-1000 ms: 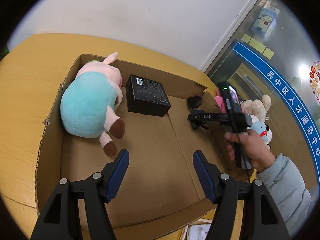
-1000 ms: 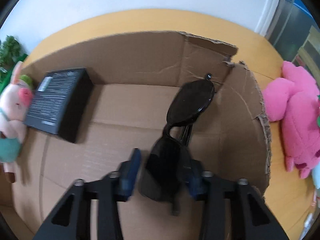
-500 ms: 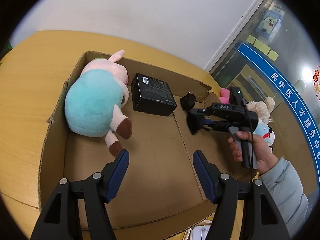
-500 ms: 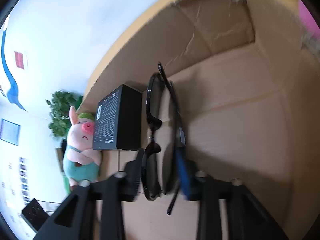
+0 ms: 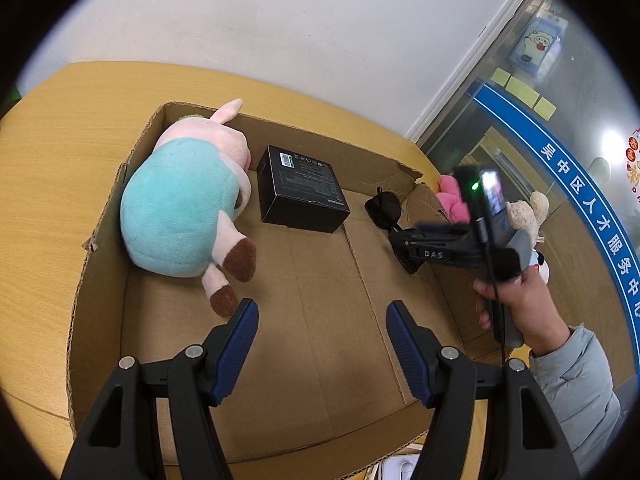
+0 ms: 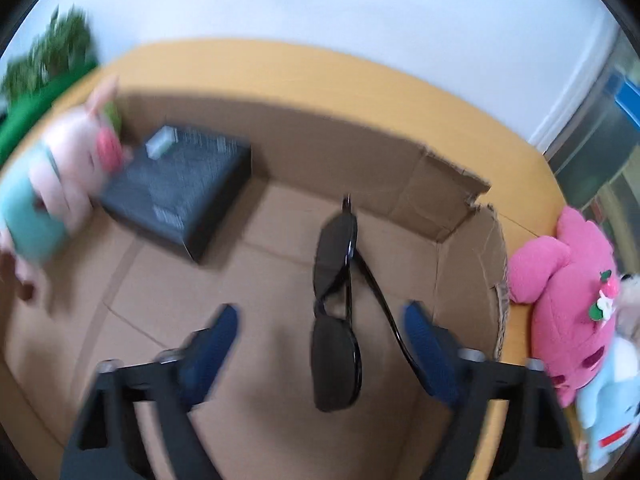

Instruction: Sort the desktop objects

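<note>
Only the left wrist view shows the person's right hand (image 5: 520,308) wrapped round the handle of the right gripper (image 5: 404,248), sleeve trailing toward the lower right; the gripper reaches sideways into the cardboard box (image 5: 100,240) from its right wall. The right wrist view, blurred on its left side, shows what that view hides: the right gripper's fingers (image 6: 216,344) stand wide apart and the sunglasses (image 6: 336,312) lie between them, folded, touching neither pad as far as can be told. One lens points toward the box's far right corner, the other toward the camera. Whether the sunglasses rest fully on the box floor cannot be told.

The left gripper (image 5: 322,344) hovers over the near part of the box with its fingers spread wide and nothing between them.

Inside the box, a plush pig (image 5: 180,208) in a teal outfit lies against the left wall, and a black box (image 5: 300,188) sits just beside it near the back wall. The sunglasses (image 5: 384,208) are near the torn right corner. Bare cardboard floor stretches between the black box and the near wall. Outside the right wall, on the table (image 5: 48,160), a pink plush toy (image 6: 568,280) lies close to the cardboard, with other soft toys beside it.
</note>
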`<state>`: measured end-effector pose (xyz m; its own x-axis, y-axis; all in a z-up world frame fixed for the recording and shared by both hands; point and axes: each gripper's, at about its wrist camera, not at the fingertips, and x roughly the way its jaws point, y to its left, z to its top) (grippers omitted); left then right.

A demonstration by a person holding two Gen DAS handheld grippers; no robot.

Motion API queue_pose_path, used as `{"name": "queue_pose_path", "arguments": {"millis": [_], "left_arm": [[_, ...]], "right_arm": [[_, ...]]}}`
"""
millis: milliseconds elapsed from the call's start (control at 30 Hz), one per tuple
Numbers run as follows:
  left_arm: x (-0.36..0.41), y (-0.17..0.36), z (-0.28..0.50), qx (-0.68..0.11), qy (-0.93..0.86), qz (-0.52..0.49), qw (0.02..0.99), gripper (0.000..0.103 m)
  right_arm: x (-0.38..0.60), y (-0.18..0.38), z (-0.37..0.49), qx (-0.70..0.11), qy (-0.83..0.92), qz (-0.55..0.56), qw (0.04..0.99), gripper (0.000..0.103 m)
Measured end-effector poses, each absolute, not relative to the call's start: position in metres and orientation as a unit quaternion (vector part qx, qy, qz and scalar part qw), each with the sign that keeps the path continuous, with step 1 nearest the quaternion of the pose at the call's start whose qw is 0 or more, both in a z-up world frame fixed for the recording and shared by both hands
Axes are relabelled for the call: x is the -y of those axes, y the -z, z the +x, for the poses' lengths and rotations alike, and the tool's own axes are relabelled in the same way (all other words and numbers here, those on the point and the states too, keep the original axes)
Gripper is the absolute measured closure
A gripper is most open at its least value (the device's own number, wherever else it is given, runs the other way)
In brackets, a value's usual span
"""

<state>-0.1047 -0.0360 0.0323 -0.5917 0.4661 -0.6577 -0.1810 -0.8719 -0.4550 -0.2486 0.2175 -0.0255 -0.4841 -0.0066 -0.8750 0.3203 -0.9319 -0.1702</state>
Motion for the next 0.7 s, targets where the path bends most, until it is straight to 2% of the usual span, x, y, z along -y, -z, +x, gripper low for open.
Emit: {"name": "queue_pose_path", "arguments": {"millis": [33, 100, 167, 267, 400, 600, 633, 700], "left_arm": [[0.036, -0.032, -0.105, 0.174, -0.875, -0.412, 0.186, 0.037], [0.036, -0.032, -0.105, 0.173, -0.875, -0.412, 0.187, 0.037], [0.036, -0.031, -0.105, 0.173, -0.875, -0.412, 0.188, 0.037], [0.036, -0.03, -0.106, 0.175, -0.874, -0.413, 0.188, 0.037], [0.036, -0.029, -0.107, 0.178, -0.873, -0.414, 0.188, 0.037], [0.032, -0.027, -0.106, 0.172, -0.872, -0.418, 0.188, 0.037], [0.031, -0.027, -0.107, 0.17, -0.872, -0.42, 0.188, 0.037], [0.032, -0.026, -0.109, 0.169, -0.871, -0.421, 0.187, 0.037]], "right_arm": [[-0.205, 0.035, -0.256, -0.142, 0.84, 0.514, 0.102, 0.083], [-0.221, 0.044, -0.262, -0.084, 0.829, 0.539, 0.12, 0.094], [-0.232, 0.047, -0.264, -0.043, 0.824, 0.549, 0.132, 0.095], [-0.257, 0.048, -0.269, 0.109, 0.797, 0.559, 0.202, 0.097], [-0.274, 0.054, -0.273, 0.261, 0.74, 0.544, 0.296, 0.097], [-0.29, 0.085, -0.276, 0.416, 0.669, 0.536, 0.302, 0.093], [-0.294, 0.087, -0.275, 0.421, 0.674, 0.534, 0.29, 0.087], [-0.296, 0.083, -0.272, 0.412, 0.687, 0.535, 0.267, 0.085]]}}
